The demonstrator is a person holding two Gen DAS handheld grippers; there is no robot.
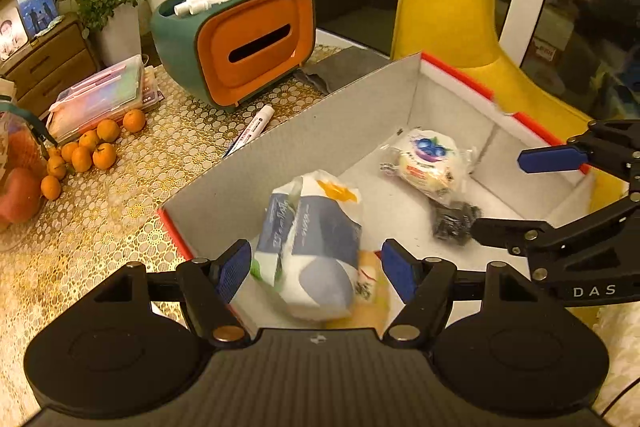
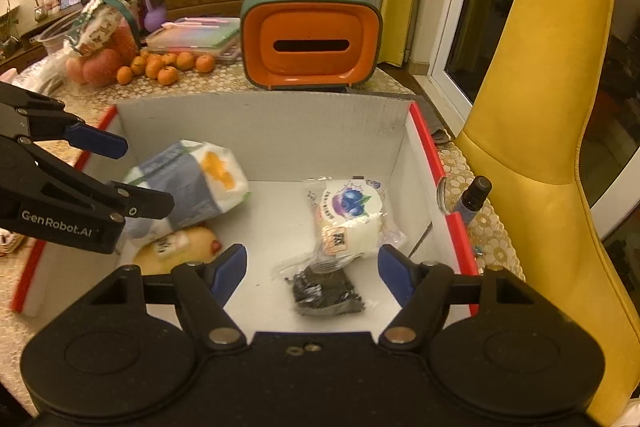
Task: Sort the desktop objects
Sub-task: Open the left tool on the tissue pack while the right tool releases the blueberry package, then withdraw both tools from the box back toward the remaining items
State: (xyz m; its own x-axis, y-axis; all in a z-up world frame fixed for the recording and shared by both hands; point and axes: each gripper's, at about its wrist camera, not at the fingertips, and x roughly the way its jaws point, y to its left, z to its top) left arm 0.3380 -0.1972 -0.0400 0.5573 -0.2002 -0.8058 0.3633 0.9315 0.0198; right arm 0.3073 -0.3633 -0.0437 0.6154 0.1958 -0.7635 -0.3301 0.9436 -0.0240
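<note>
Left tongs point(image 1: 316, 269) gaping wide — blue-white packet point(image 1: 310, 243) lying loose between them inside the box point(image 1: 320, 119); right tongs point(image 2: 312, 269) likewise hanging open, gripping nothing, over the blueberry packet point(image 2: 352, 215).

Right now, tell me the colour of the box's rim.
Red, edging the grey-white box; clearest in the right wrist view.

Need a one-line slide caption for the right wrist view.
Open right gripper over the red-edged box, above blueberry snack pack and black packet.
</note>
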